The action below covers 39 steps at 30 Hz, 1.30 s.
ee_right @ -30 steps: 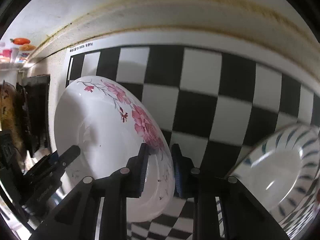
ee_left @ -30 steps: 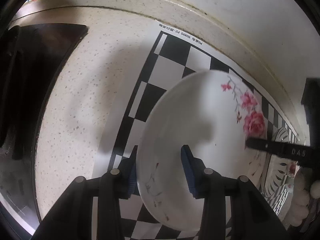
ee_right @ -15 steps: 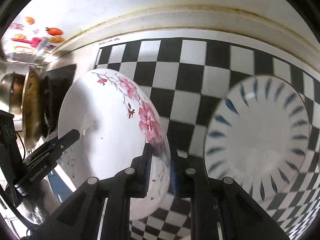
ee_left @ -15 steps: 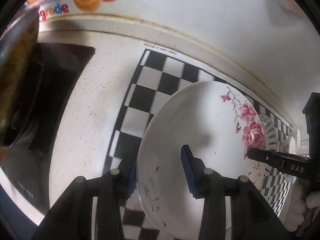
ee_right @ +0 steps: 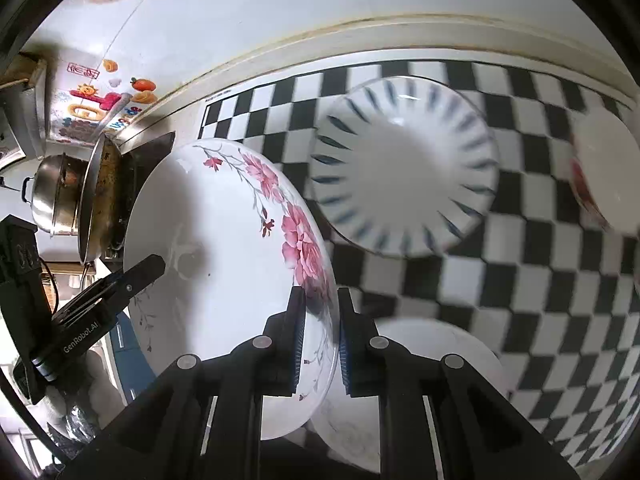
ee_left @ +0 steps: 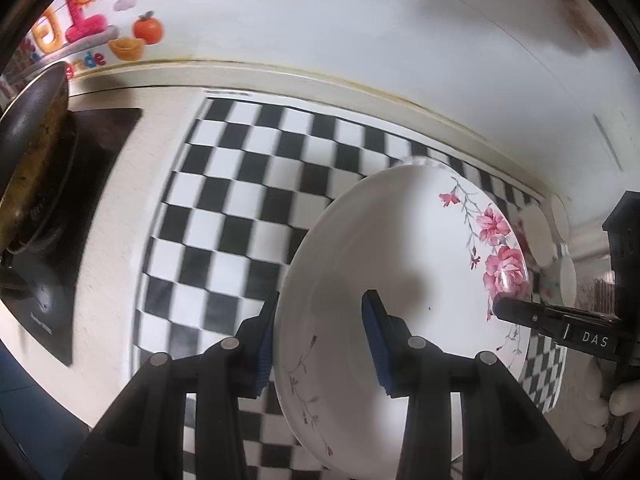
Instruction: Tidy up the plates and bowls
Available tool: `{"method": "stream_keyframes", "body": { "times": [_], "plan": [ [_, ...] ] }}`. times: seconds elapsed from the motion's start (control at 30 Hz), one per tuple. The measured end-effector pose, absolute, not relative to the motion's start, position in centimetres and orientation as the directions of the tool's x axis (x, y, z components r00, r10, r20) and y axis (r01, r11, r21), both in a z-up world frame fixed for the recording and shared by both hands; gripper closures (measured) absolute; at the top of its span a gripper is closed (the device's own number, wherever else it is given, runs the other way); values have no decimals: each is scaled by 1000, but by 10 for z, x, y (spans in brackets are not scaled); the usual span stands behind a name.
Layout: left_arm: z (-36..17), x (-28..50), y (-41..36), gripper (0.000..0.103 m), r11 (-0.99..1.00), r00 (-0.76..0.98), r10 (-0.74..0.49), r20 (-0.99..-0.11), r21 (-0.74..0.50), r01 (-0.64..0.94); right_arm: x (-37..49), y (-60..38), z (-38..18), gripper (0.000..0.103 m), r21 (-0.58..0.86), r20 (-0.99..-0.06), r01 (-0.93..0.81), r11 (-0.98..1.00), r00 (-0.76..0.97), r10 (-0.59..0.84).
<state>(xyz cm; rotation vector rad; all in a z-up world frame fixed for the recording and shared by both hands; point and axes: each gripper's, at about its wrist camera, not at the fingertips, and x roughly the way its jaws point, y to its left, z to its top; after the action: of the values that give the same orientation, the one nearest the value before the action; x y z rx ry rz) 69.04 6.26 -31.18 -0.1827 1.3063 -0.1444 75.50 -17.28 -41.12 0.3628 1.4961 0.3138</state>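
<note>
A white plate with pink flowers [ee_left: 360, 248] hangs tilted above the black-and-white checkered mat [ee_left: 240, 184], held from two sides. My left gripper [ee_left: 320, 340] is shut on its plain near rim. Across the plate, one of the right gripper's fingers [ee_left: 532, 314] shows at the flowered edge. In the right wrist view my right gripper [ee_right: 322, 340] is shut on the flowered rim of the plate [ee_right: 208, 232]. A blue-striped bowl [ee_right: 404, 176] sits on the mat [ee_right: 520, 280] behind, and a plain white plate [ee_right: 420, 360] lies below the right gripper.
A red-patterned bowl [ee_right: 604, 172] stands at the mat's right edge. To the left are a dark wok [ee_left: 32, 160] on a black stove [ee_left: 52, 300] and a steel pot [ee_right: 56, 192]. A white wall with stickers [ee_left: 100, 32] runs behind the counter.
Both grippers have risen and moved along the mat with the flowered plate between them. The striped bowl, the lower white plate and the red-patterned bowl have come into the right wrist view.
</note>
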Motion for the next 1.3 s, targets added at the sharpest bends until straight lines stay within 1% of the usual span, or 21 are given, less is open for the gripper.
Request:
{"method": "stream_keyframes", "body": {
  "times": [0.23,0.47,0.63,0.73,0.93,1.1,1.3],
  "plan": [
    [-328,665,4,66,975,202,-219,-954,-208,77,698,-243,-407,86,421,-906,69,905,73,416],
    [-371,644,-39,66,977,95,-182,-979,-168,132,652,-291,-444,86,395,-918,121,911,26,395],
    [-402,632,-61,65,979,21,-145,-989,-141,146,633,-303,-473,86,363,-930,139,921,-14,368],
    [-410,627,-67,65,980,1,-130,-991,-128,151,624,-308,-487,86,357,-930,146,923,-33,365],
    [-416,625,-74,65,982,1,-89,-996,-88,170,619,-305,-495,86,346,-934,134,929,-43,354],
    [-419,626,-73,65,984,-12,-80,-997,-81,160,622,-297,-497,87,336,-939,116,935,-43,342],
    [-416,623,-79,66,982,0,-50,-999,-49,184,621,-297,-499,87,327,-941,108,939,-58,334]
  ]
}}
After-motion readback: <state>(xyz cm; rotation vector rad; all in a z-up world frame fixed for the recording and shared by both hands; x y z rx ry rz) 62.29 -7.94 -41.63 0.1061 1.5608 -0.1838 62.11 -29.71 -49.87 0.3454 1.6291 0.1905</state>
